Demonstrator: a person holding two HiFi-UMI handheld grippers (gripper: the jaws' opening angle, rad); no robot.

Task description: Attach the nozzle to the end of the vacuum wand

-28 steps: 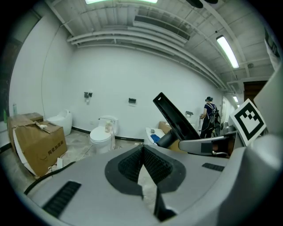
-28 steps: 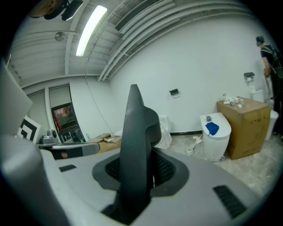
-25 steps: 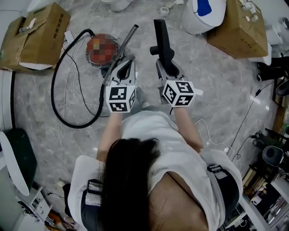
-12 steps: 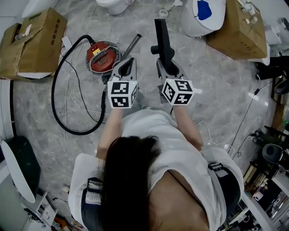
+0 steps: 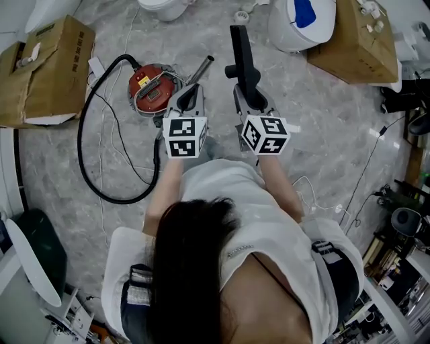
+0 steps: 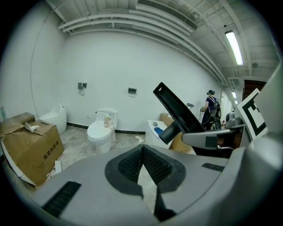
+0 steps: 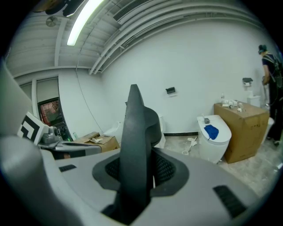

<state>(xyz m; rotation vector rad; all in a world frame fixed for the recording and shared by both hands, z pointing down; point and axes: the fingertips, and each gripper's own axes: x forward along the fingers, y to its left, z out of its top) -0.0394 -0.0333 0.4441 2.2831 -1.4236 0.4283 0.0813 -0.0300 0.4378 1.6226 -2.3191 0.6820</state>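
Note:
A black vacuum nozzle (image 5: 240, 54) stands up out of my right gripper (image 5: 252, 101), which is shut on its lower end. In the right gripper view the nozzle (image 7: 135, 145) fills the gap between the pads of that gripper (image 7: 139, 172). My left gripper (image 5: 191, 91) is shut with nothing in it; its pads meet at the tip (image 6: 142, 150). The nozzle (image 6: 177, 110) shows to its right. The metal wand (image 5: 201, 67) lies slanted on the floor just beyond and under the left gripper, beside the red vacuum canister (image 5: 153, 87). A black hose (image 5: 84, 134) loops off to the left.
Cardboard boxes sit at the far left (image 5: 50, 60) and far right (image 5: 359, 40). A white toilet (image 5: 301, 20) stands ahead, another (image 6: 101, 130) by the wall. Thin cables trail over the grey floor (image 5: 322, 121). A person (image 6: 211, 106) stands at the far right.
Both grippers have moved forward over the floor toward the vacuum; the canister and the wand's tip now lie closer to the left gripper. The nozzle stays in the right grip.

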